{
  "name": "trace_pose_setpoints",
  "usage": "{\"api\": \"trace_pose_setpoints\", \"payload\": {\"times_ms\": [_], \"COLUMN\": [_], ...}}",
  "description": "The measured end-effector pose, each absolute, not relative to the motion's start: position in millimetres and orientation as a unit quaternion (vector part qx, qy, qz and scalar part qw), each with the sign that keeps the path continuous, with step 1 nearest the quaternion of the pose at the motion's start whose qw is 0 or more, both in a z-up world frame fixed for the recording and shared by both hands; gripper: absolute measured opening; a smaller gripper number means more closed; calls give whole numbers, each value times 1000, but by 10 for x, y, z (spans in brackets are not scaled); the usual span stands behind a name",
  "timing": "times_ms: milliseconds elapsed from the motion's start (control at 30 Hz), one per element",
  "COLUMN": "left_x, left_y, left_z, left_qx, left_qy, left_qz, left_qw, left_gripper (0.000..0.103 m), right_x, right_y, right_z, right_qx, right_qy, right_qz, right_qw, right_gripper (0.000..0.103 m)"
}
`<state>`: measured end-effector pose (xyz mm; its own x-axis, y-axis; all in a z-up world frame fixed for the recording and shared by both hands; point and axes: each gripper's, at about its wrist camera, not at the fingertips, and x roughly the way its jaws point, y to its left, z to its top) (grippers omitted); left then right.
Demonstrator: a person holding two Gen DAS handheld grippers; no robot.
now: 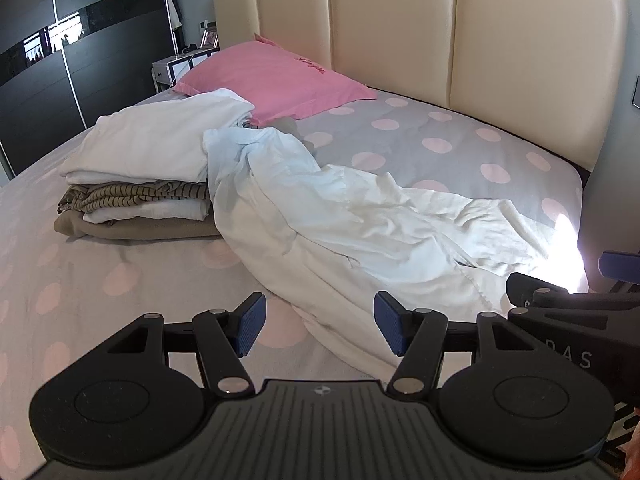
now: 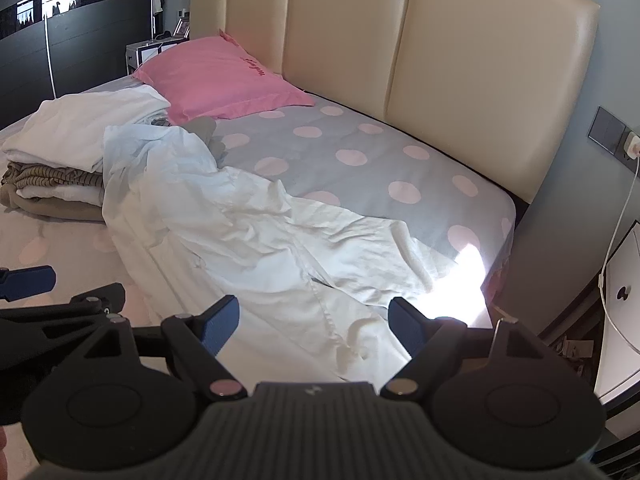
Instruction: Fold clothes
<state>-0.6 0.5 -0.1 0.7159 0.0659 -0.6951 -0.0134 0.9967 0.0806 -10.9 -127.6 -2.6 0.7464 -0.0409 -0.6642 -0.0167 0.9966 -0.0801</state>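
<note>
A crumpled white garment lies spread across the grey polka-dot bed, its near hem reaching toward me. It also shows in the right wrist view. A stack of folded clothes, white on top, striped and tan below, sits to its left and shows in the right wrist view. My left gripper is open and empty just above the garment's near edge. My right gripper is open and empty over the garment's near hem. It shows at the right edge of the left wrist view.
A pink pillow lies against the cream headboard. A dark wardrobe stands at the left. A white nightstand with a charging cable stands beside the bed's right edge. Bright sunlight hits the bed corner.
</note>
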Motion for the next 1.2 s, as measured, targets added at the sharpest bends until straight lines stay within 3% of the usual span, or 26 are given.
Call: {"api": "trace_pose_setpoints", "payload": {"times_ms": [1200], "left_x": [-229], "left_y": [220], "left_z": [-194], "left_qx": [17], "left_qy": [379], "left_qz": [22], "left_qw": [925], "left_gripper": [58], "right_x": [-200], "right_y": [-1157], "right_z": [-4], "right_qx": [-59], "right_qy": [344], "right_qz": [-2], "right_qw": [937], "right_gripper": [83]}}
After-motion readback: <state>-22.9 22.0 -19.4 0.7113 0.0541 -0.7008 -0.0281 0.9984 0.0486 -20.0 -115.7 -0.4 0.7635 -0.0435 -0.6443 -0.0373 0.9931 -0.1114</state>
